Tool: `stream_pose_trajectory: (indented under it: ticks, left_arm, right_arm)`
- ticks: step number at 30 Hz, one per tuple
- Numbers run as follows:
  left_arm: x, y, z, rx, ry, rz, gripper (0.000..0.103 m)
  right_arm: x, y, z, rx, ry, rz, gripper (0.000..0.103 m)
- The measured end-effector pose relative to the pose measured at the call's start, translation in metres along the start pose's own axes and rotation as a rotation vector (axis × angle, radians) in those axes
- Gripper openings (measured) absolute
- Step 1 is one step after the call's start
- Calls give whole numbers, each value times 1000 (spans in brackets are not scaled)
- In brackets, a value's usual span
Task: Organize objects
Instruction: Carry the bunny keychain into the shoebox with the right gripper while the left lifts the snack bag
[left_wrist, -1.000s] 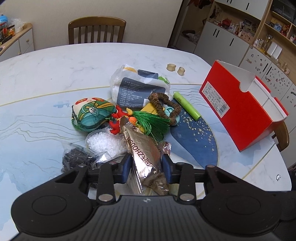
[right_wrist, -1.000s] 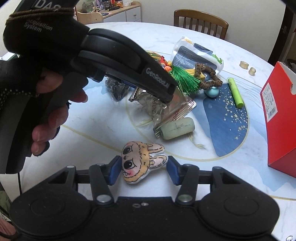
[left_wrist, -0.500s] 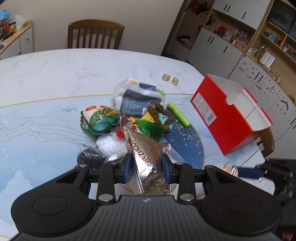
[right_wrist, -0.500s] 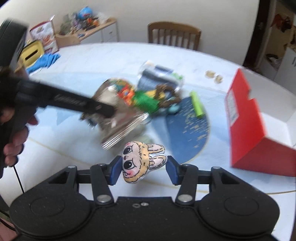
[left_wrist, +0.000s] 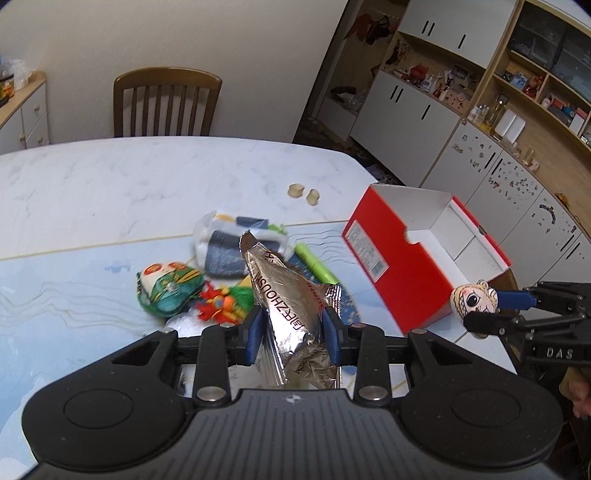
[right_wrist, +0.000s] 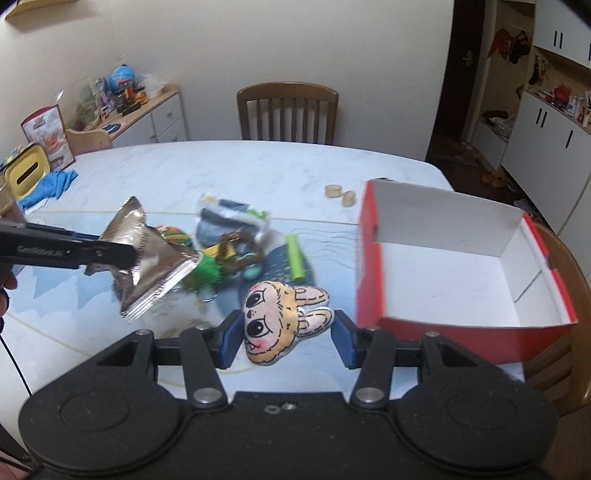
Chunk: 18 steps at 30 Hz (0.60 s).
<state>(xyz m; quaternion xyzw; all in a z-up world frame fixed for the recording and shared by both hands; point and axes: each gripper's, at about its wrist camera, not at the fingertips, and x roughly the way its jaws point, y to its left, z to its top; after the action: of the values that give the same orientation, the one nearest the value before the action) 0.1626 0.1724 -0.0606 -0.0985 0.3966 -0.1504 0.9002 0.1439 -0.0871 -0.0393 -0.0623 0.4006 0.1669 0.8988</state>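
Foil fills the gap in our left gripper (left_wrist: 293, 334): a silver snack packet (left_wrist: 286, 306) is pinched between its blue pads, crumpled at the near end and rising to a point ahead of the fingers, clear of the table (left_wrist: 110, 192). From the right wrist view we see the same packet (right_wrist: 147, 258) held in the air off to that gripper's left, with the black finger across it.

Our right gripper (right_wrist: 282, 338) is clamped on a small plush rabbit face (right_wrist: 280, 321), its left pad against the head and its right pad against the ears (the ears point toward the box). In the left wrist view the plush (left_wrist: 472, 301) shows far to the right of the left gripper, nipped between the other tool's fingers.

The red shoebox (right_wrist: 461, 280) stands open just ahead and to the right of our right gripper, its white inside bare. Ahead of the left gripper, under and beyond the packet, lies the pile: a green printed pouch (left_wrist: 170, 288) ahead and to the left, a red and orange trinket (left_wrist: 219, 304) beside it, a white and dark bag (left_wrist: 229, 247) farther on, and a lime green tube (left_wrist: 316, 264) ahead and to the right. Two small tan rings (left_wrist: 304, 194) sit well beyond these, side by side. A wooden chair (left_wrist: 166, 101) stands at the far edge of the table
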Motion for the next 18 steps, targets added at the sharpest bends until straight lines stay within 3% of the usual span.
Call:
stream_pose_trajectory:
  ticks: [18]
  left_arm:
    - [36,-120,44,48,-6,1,34]
  right_arm:
    - [-16,-127,17,-40,-34,21,50]
